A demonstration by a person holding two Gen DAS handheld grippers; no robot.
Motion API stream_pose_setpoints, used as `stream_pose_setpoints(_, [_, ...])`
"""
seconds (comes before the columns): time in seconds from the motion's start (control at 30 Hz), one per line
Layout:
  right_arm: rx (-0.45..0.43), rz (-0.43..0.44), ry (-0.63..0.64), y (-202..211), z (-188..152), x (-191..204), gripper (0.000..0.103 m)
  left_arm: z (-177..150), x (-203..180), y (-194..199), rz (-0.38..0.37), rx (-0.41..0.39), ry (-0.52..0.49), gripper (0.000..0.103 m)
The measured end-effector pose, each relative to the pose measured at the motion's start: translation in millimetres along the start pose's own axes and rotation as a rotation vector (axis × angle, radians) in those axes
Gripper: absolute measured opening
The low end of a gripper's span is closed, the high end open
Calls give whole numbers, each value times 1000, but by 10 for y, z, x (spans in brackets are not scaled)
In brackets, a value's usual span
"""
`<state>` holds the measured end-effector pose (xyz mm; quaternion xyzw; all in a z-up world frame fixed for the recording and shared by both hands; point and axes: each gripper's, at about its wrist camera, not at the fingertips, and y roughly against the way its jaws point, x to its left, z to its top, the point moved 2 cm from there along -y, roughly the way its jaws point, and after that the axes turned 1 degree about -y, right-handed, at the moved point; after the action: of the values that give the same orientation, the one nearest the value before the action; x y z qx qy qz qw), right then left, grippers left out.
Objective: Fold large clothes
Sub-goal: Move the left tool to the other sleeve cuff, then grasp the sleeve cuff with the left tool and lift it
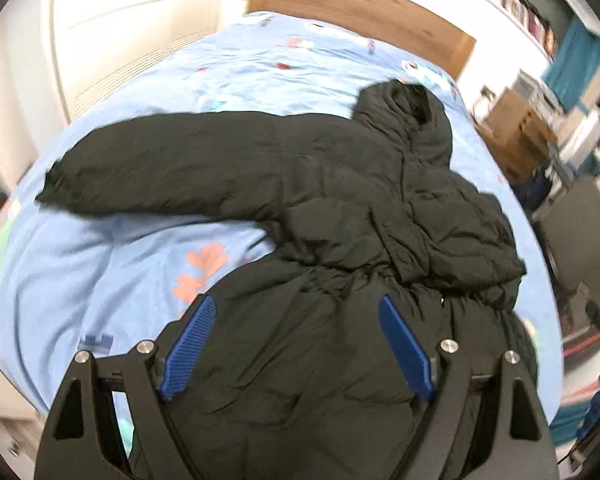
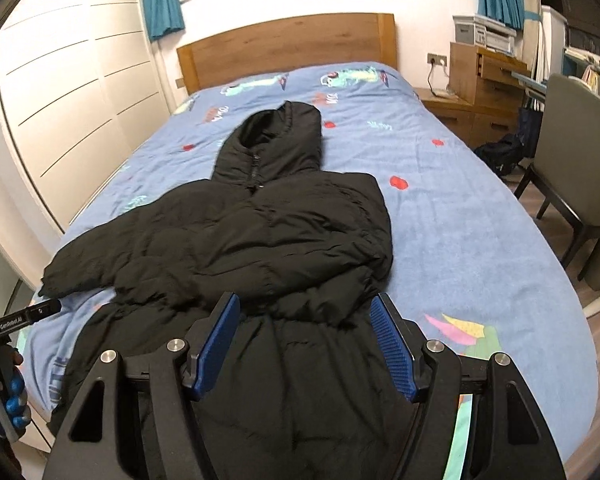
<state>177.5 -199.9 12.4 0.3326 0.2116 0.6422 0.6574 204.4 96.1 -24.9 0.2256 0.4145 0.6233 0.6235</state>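
Hovering with left hand-held gripper [image 1: 296, 344] and right hand-held gripper [image 2: 304, 344], both with jaws spread, gripping nothing, above the hem end of black puffer coat [image 2: 260, 240]. Lying flat on blue bed [image 2: 460, 220], one sleeve folded across chest, hood pointing toward wooden headboard [image 2: 292, 48].

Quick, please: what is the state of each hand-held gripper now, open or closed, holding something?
Left hand-held gripper: open, holding nothing, above the black coat.
Right hand-held gripper: open, holding nothing.

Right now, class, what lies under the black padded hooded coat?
The blue patterned bedcover shows around the black padded hooded coat; whatever lies directly beneath it is covered.
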Motion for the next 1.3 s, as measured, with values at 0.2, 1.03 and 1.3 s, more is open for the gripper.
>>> stream_pose_setpoints(0.2, [4,22,21,40,-84,226,67,6,456,27,-19,-23,151,84])
stream_pose_setpoints(1.03, [150,-29,-71,-1159,-63,-259,67,650,2752,-1208,27,-62,797,84])
stream_pose_setpoints(1.3, [158,-45,-80,-1246,-35,-338,67,808,2832,-1342,-67,-97,874,56])
